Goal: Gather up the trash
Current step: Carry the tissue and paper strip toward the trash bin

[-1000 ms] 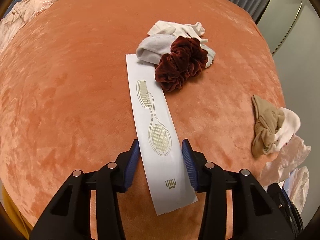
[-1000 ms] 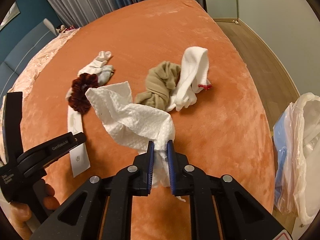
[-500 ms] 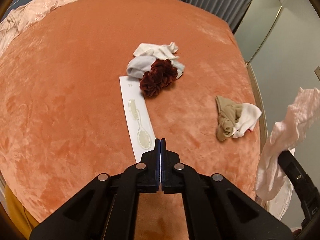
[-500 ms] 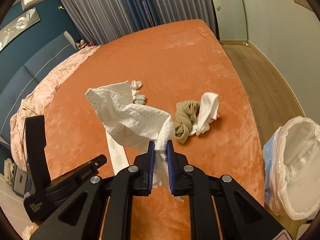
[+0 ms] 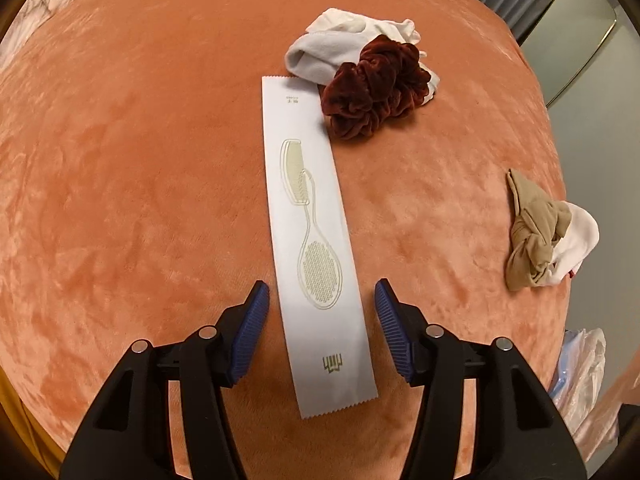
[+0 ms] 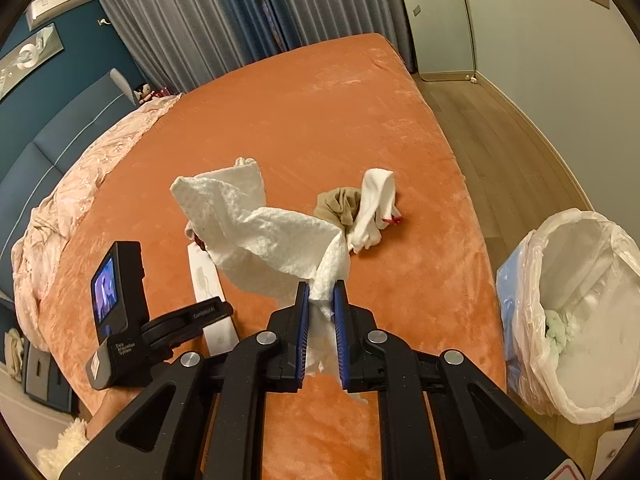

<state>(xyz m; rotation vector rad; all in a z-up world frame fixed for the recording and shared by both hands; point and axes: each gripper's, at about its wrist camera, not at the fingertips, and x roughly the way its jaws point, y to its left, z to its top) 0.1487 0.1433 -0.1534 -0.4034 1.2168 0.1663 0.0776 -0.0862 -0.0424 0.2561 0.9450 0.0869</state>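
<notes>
We are partway: the flat comb wrapper (image 5: 316,248) still lies on the orange bedspread (image 5: 140,200), our left gripper (image 5: 322,300) opening astride it, untouched. Our right gripper (image 6: 320,300) pinches the crumpled paper towel (image 6: 260,236), the lined bin (image 6: 576,312) waiting beside the bed.

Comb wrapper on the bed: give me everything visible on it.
The comb wrapper is a long, flat white sachet with serrated short ends, seemingly paper or thin film. It carries a pale outline drawing of a comb and a hairbrush, small print at the far end and a small logo at the near end. It lies flat on the orange velvet bedspread, its far corner beside the dark red scrunchie. The left hand-held gripper straddles its near half, jaws opening, pads clear of it.
</notes>
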